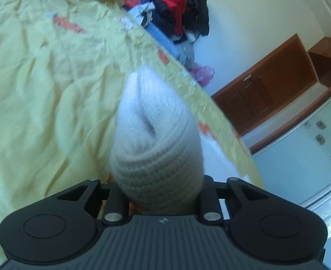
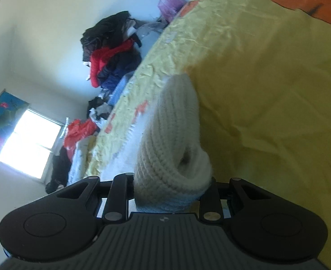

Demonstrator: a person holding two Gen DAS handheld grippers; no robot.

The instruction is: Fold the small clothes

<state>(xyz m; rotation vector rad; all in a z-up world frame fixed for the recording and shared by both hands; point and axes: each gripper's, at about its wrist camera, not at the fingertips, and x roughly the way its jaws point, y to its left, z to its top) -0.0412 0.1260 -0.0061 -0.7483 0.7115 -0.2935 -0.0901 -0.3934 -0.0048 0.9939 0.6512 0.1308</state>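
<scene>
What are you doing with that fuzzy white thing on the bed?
A person is folding small clothes with a gripper in each hand. The left gripper and the right gripper are each clamped on a white knitted piece, held up over the yellow bedsheet. Whether it is one piece or two cannot be told. A pile of clothes lies at the bed's far edge.

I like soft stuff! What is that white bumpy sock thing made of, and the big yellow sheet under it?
The white ribbed knitted garment looks like thick yarn, maybe wool or acrylic: rows of raised loops and a fuzzy, matte edge. The crinkled yellow bedsheet looks like thin woven cloth, probably cotton: fine creases, little shine.
</scene>
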